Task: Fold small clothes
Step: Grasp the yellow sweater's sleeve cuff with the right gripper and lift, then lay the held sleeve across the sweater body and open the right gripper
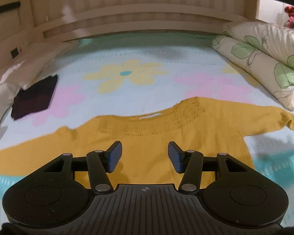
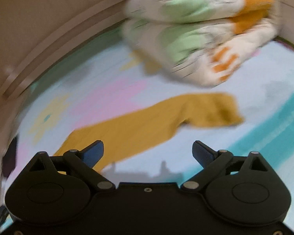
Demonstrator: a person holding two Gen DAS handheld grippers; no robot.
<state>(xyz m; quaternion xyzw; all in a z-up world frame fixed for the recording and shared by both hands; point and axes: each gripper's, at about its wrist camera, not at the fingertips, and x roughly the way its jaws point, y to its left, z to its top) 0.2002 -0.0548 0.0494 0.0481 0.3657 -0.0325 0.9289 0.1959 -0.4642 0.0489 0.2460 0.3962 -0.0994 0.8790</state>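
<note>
A mustard-yellow knit top lies flat on the flowered bedsheet, neckline away from me, sleeves spread left and right. My left gripper is open and empty, hovering just above the top's body. In the blurred right wrist view, the top's right sleeve stretches toward the upper right. My right gripper is open and empty, above the sheet just in front of that sleeve; its left finger overlaps the yellow cloth's edge.
A folded dark purple garment lies at the bed's left. A folded floral quilt sits at the right, also in the right wrist view. A wooden headboard runs along the far side.
</note>
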